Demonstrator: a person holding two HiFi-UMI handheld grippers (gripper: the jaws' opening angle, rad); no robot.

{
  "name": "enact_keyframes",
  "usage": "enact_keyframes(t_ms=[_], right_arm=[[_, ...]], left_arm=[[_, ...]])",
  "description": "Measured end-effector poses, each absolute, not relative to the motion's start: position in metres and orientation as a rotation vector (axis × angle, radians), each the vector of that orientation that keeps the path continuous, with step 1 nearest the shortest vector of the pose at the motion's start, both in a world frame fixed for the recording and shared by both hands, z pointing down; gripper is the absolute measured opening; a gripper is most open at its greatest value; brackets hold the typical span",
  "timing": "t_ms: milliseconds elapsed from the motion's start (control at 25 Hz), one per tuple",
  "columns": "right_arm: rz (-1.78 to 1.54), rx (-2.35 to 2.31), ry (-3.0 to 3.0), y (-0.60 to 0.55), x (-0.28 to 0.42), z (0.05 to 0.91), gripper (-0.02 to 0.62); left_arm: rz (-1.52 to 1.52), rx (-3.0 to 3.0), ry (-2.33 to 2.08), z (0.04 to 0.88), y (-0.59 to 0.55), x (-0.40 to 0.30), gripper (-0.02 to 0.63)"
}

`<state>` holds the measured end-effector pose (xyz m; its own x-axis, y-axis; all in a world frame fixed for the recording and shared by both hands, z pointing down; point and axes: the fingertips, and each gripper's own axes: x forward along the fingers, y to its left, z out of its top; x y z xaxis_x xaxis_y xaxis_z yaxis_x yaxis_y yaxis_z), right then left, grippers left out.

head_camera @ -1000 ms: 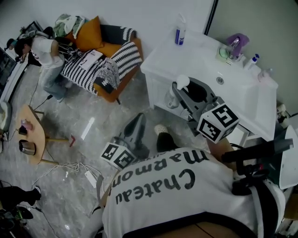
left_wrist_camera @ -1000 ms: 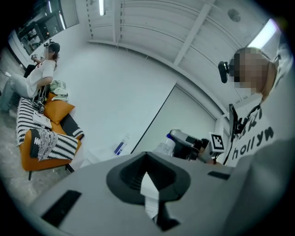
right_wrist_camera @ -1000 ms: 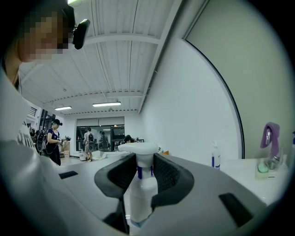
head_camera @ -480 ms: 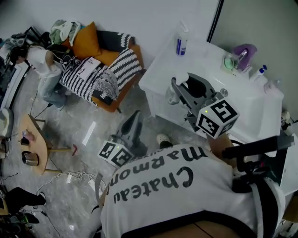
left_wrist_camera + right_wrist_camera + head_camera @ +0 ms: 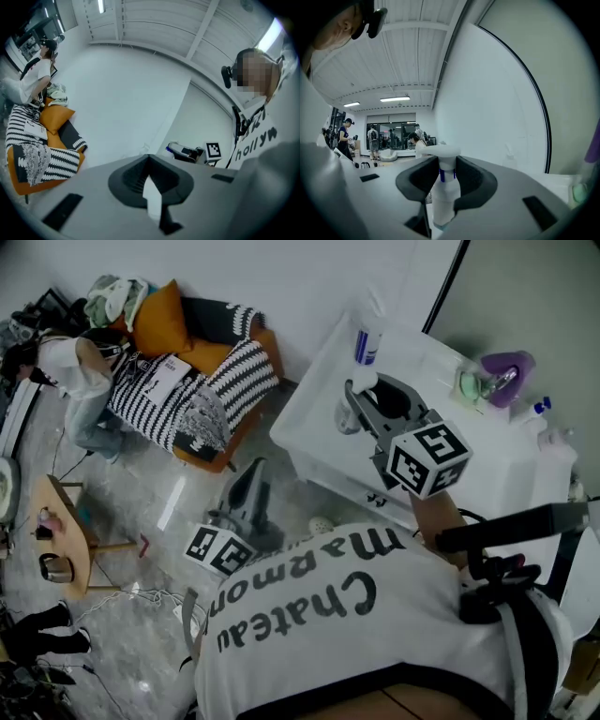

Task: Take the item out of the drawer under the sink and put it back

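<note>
My right gripper (image 5: 360, 397) is shut on a white pump bottle (image 5: 350, 414) with a blue band under its cap. It holds the bottle upright at the front left corner of the white sink cabinet (image 5: 314, 432). In the right gripper view the bottle (image 5: 443, 192) stands between the dark pads, gripped at the neck by the right gripper (image 5: 445, 174). My left gripper (image 5: 249, 480) hangs low over the floor by my left side, jaws together with nothing in them. In its own view the left gripper (image 5: 149, 174) points at a bare white wall. The drawer is hidden from view.
On the countertop stand a blue-and-white bottle (image 5: 367, 341), a green soap dish (image 5: 472, 386), a purple item (image 5: 507, 366) and a small spray bottle (image 5: 541, 410). An orange sofa with striped blankets (image 5: 202, 381) stands left of the cabinet. A person (image 5: 73, 381) sits beyond it.
My right gripper has carried the bottle up from the cabinet front to the counter's front edge. My head has turned a little. The left gripper stays low.
</note>
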<state>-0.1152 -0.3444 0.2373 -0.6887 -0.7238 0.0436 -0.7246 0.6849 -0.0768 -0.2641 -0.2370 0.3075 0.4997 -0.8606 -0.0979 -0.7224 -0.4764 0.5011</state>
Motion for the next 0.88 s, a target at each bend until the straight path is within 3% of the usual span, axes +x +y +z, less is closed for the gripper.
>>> enact_keyframes(t_ms=[320, 880], right_arm=[[0.212, 1.258, -2.806, -0.439, -0.118, 0.273, 0.120], [0.259, 1.396, -2.688, -0.534, -0.107, 0.326, 0.120]], left_arm=[[-0.405, 2.281, -1.395, 0.333, -0.307, -0.290, 0.009], [-0.333, 2.107, -1.615, 0.348, -0.318, -0.336, 0.009]])
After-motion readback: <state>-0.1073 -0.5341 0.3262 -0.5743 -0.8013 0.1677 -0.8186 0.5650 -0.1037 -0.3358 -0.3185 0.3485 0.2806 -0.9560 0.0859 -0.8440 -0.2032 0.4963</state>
